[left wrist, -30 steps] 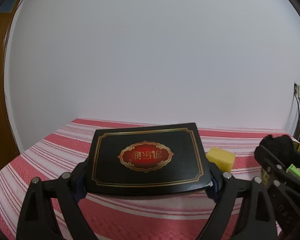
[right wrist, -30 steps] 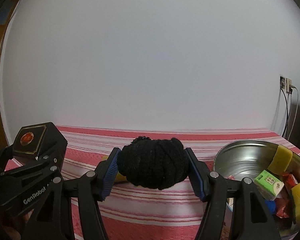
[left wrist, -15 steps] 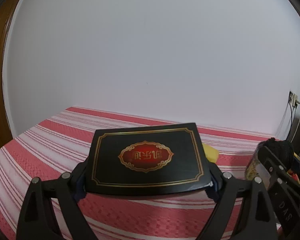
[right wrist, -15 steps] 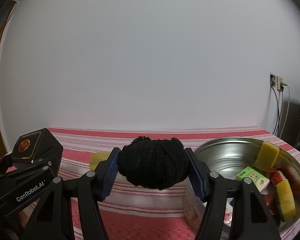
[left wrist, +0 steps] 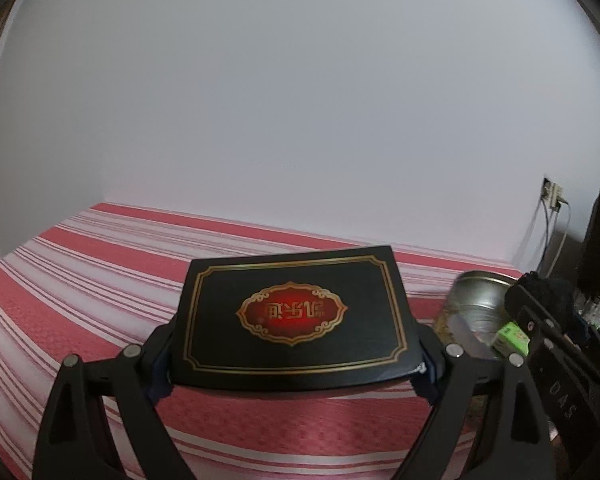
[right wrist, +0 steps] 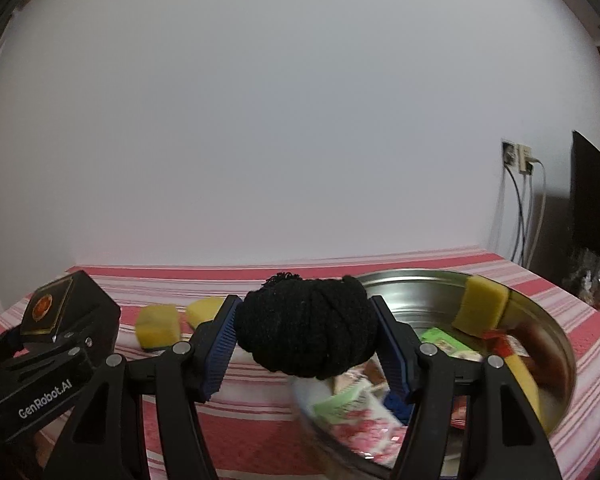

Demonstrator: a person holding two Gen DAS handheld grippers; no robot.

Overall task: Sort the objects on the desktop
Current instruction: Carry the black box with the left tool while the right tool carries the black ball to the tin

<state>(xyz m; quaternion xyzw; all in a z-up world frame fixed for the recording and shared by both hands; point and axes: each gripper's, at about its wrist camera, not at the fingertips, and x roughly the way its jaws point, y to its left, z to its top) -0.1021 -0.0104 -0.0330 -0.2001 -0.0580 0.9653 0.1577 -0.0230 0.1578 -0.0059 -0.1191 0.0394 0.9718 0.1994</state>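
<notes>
My left gripper (left wrist: 294, 350) is shut on a black box (left wrist: 294, 314) with a gold border and a red emblem, held above the striped cloth. It also shows at the left of the right wrist view (right wrist: 66, 306). My right gripper (right wrist: 306, 344) is shut on a black ball of yarn (right wrist: 306, 326) at the near left rim of a round metal bowl (right wrist: 556, 328). The bowl (left wrist: 472, 300) holds a yellow sponge (right wrist: 482, 310), a green packet (right wrist: 446, 340) and several other packets.
Two yellow sponges (right wrist: 158, 326) (right wrist: 204, 310) lie on the red-and-white striped tablecloth (left wrist: 80, 280) left of the bowl. A white wall stands behind. A wall socket with cables (right wrist: 518, 160) and a dark screen (right wrist: 592, 208) are at the right.
Both grippers have moved right toward the bowl. The yarn ball now hangs at the bowl's rim, and the bowl has come into the left wrist view. Both grips are unchanged.
</notes>
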